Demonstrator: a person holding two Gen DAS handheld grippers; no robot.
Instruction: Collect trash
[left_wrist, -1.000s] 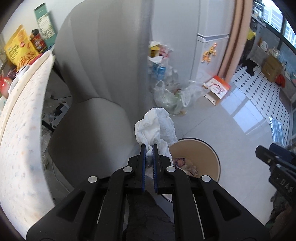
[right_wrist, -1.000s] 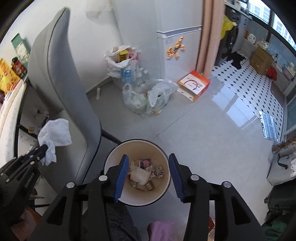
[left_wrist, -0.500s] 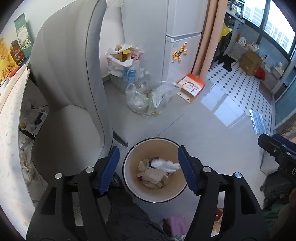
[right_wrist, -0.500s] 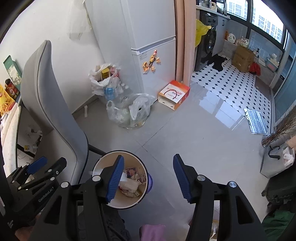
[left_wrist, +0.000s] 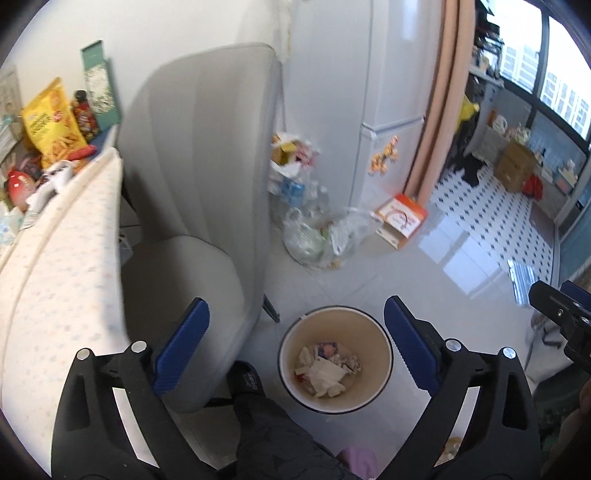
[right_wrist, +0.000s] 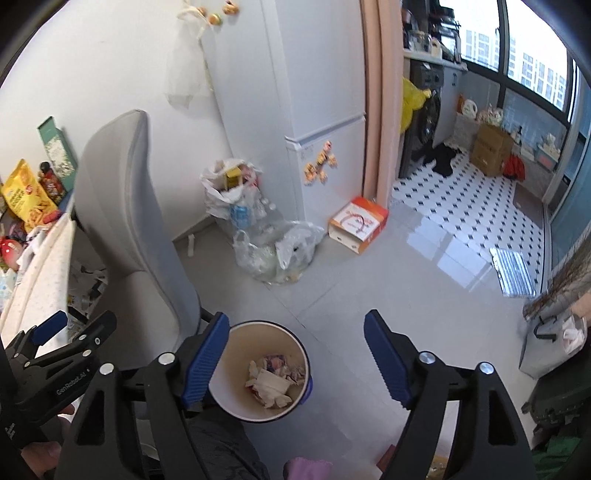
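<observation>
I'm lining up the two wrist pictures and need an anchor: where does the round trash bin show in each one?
Left wrist view: the trash bin sits low, right of centre, on the floor between the wide-apart fingers of the left gripper.
Right wrist view: the bin sits low, left of centre, just right of the right gripper's left finger.
Shared landmark: the orange-and-white box on the floor by the fridge.

Your right gripper (right_wrist: 295, 354) is opening with nothing between its 2 blue pads (right_wrist: 205, 360), above the round bin (right_wrist: 236, 400) of crumpled paper (right_wrist: 271, 382) beside the grey chair (right_wrist: 125, 218).
</observation>
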